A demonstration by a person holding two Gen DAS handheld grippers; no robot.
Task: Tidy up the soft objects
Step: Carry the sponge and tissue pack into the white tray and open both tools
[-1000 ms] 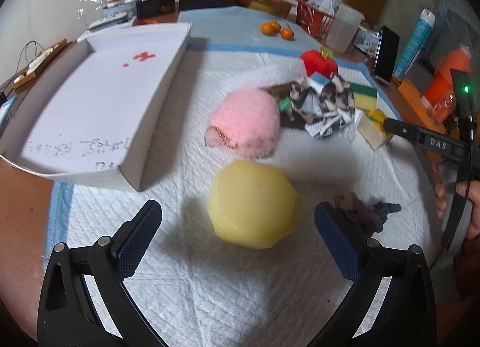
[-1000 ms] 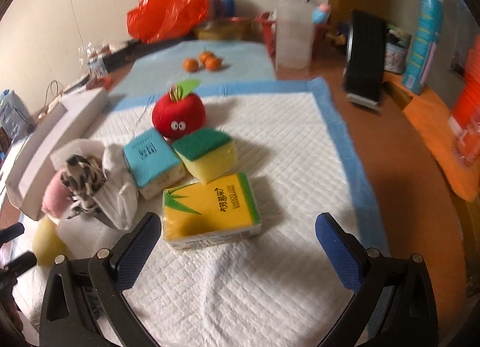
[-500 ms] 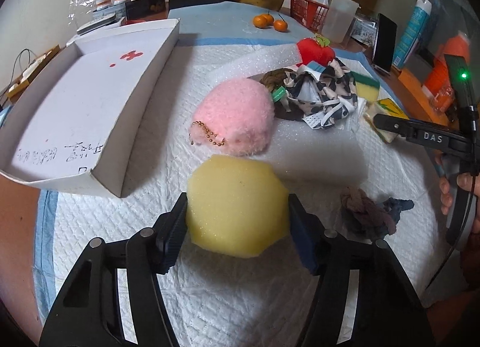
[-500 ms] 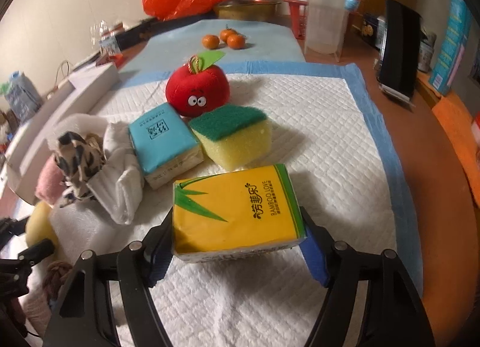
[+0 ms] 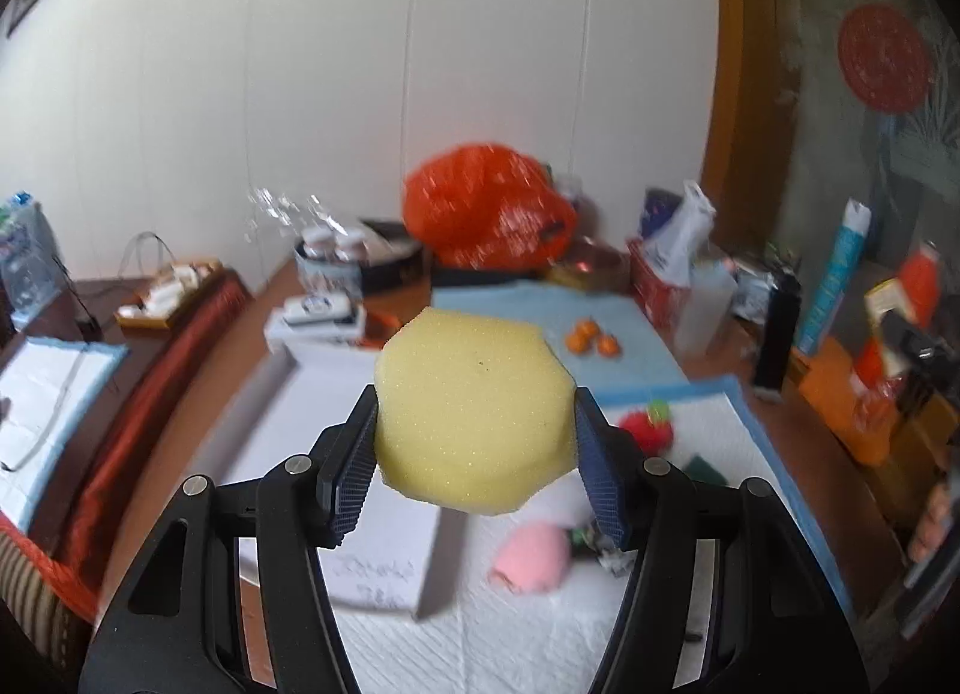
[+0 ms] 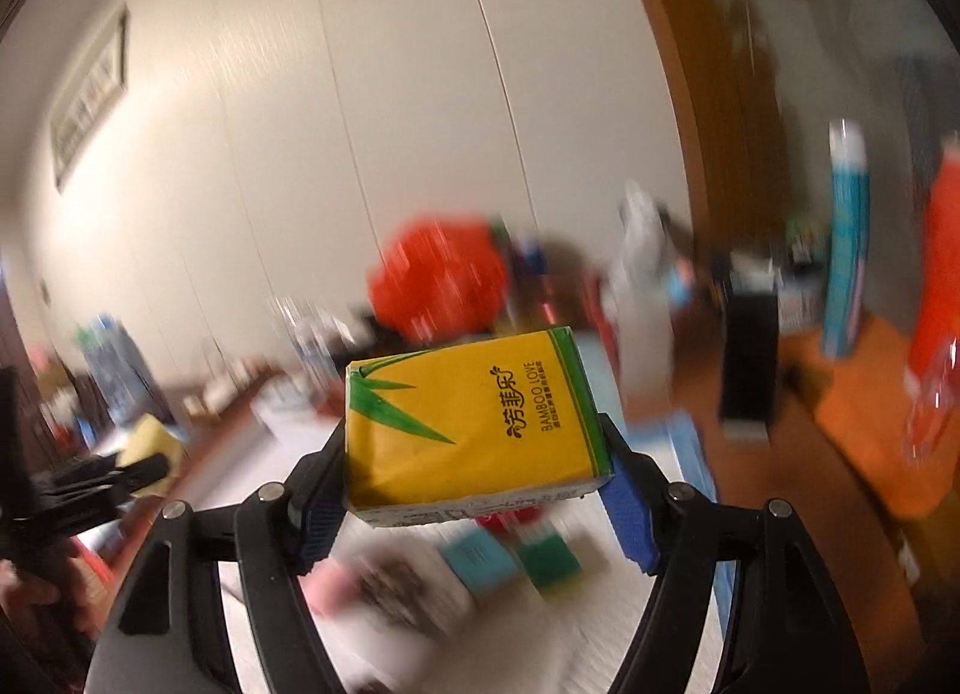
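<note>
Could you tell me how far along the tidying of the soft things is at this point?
Nothing looks put away yet. In hand: the left gripper holds the yellow sponge and the right gripper the yellow tissue pack, both off the pad. Left: the pink plush and red apple toy still lie there.

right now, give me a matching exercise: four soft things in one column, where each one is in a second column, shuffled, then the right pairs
Things:
1. pale yellow foam sponge
2. yellow and green tissue pack
3. fluffy pink plush
4. red plush apple

Places:
A. lying on the white quilted pad, near the open white box
B. clamped in the left gripper
C. on the pad, further back towards its blue edge
D. clamped in the right gripper

Pairs: 1-B, 2-D, 3-A, 4-C
</note>
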